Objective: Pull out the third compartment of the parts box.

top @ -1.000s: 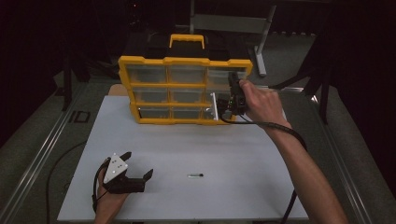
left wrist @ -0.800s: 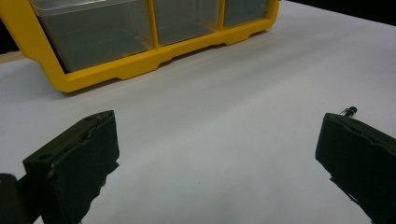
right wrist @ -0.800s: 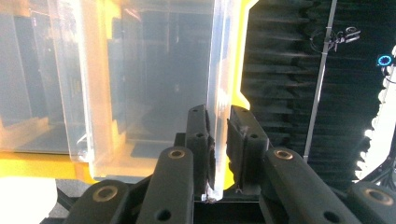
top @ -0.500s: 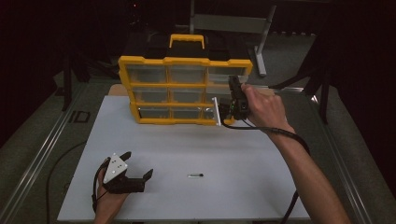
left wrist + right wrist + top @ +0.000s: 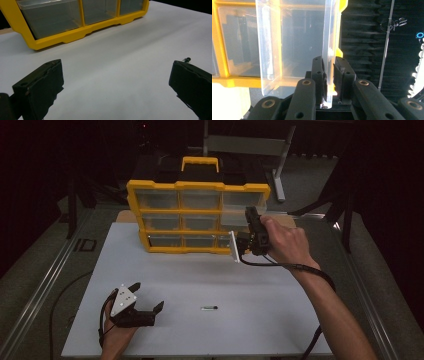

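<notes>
A yellow organiser [image 5: 197,185] with clear drawers stands upright at the far side of the white table. My right gripper [image 5: 249,222] is at its right end, shut on the side wall of a clear drawer [image 5: 234,217] that sticks out of the frame. In the right gripper view the pads [image 5: 319,70] pinch that thin clear drawer [image 5: 294,42] wall. My left gripper [image 5: 146,296] rests on the table near the front left, open and with nothing in it. A small dark pin-like part [image 5: 209,308] lies to its right, and in the left gripper view it [image 5: 186,59] peeks over the right jaw.
The white table top [image 5: 280,320] stretches between the organiser and the front edge. Metal rails run along both sides of the table. A black case with a yellow handle [image 5: 200,162] sits behind the organiser. The organiser's lower frame [image 5: 75,37] lies ahead of the left gripper.
My right gripper has drawn slightly toward the near side with the clear drawer in its grip, so the drawer stands a little further out. The left gripper has stayed put.
</notes>
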`<state>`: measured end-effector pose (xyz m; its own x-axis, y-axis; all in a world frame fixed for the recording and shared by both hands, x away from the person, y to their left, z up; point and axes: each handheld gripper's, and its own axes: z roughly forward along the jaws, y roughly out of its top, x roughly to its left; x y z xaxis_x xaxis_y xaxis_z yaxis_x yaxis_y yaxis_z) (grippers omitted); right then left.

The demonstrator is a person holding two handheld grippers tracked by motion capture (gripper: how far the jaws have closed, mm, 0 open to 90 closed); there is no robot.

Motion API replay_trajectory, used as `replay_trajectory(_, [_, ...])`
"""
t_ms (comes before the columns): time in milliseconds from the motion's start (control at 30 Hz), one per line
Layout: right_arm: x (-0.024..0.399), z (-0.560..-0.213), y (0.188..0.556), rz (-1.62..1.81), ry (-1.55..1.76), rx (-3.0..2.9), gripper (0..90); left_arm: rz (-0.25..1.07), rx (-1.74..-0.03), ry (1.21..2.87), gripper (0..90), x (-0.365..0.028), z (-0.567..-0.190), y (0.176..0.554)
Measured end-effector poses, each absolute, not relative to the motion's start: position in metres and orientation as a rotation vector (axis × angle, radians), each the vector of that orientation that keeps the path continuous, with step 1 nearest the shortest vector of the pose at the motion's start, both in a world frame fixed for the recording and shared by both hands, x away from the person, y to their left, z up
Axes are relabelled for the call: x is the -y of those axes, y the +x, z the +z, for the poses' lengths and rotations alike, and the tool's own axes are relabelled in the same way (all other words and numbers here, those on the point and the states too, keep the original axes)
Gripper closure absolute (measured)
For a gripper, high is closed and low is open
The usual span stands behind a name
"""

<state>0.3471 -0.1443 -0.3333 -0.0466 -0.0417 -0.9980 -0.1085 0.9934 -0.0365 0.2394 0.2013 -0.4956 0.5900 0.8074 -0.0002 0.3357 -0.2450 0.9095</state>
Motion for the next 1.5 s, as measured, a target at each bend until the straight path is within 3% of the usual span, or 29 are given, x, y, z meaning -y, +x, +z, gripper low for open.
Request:
replay_trajectory(933, [0.146,-0.332,0.322,0.078,-0.121,-1.637,77.8,0.596,-0.932,1.824,0.3,-0.202,-0.495,0.239])
replay_trajectory(1133, [0.145,-0.332,0.321,0.116,-0.085,-1.657,70.8,0.595,-0.934,1.828,0.3,-0.202,-0.496,0.240])
replay_trajectory(1167, [0.145,-0.332,0.321,0.116,-0.085,-1.657,68.3,0.593,-0.937,1.827,0.3,-0.201,-0.497,0.241])
replay_trajectory(1200, [0.145,-0.335,0.320,0.141,-0.078,-1.643,57.6,0.594,-0.937,1.828,0.3,-0.201,-0.497,0.241])
replay_trajectory(1233, [0.145,-0.335,0.320,0.141,-0.078,-1.643,57.6,0.593,-0.936,1.829,0.3,-0.201,-0.497,0.240])
replay_trajectory(1267, [0.144,-0.339,0.320,0.157,-0.059,-1.626,48.1,0.594,-0.936,1.828,0.3,-0.201,-0.497,0.240])
replay_trajectory(1333, [0.144,-0.339,0.320,0.157,-0.059,-1.626,48.1,0.595,-0.936,1.829,0.2,-0.201,-0.496,0.240])
replay_trajectory(1367, [0.142,-0.345,0.318,0.175,-0.051,-1.624,35.0,0.596,-0.935,1.829,0.2,-0.201,-0.496,0.240])
replay_trajectory(1433, [0.141,-0.351,0.318,0.184,-0.042,-1.599,22.8,0.596,-0.934,1.831,0.3,-0.201,-0.496,0.240])
replay_trajectory(1500, [0.140,-0.353,0.318,0.196,-0.032,-1.605,19.3,0.595,-0.933,1.831,0.3,-0.201,-0.496,0.240])
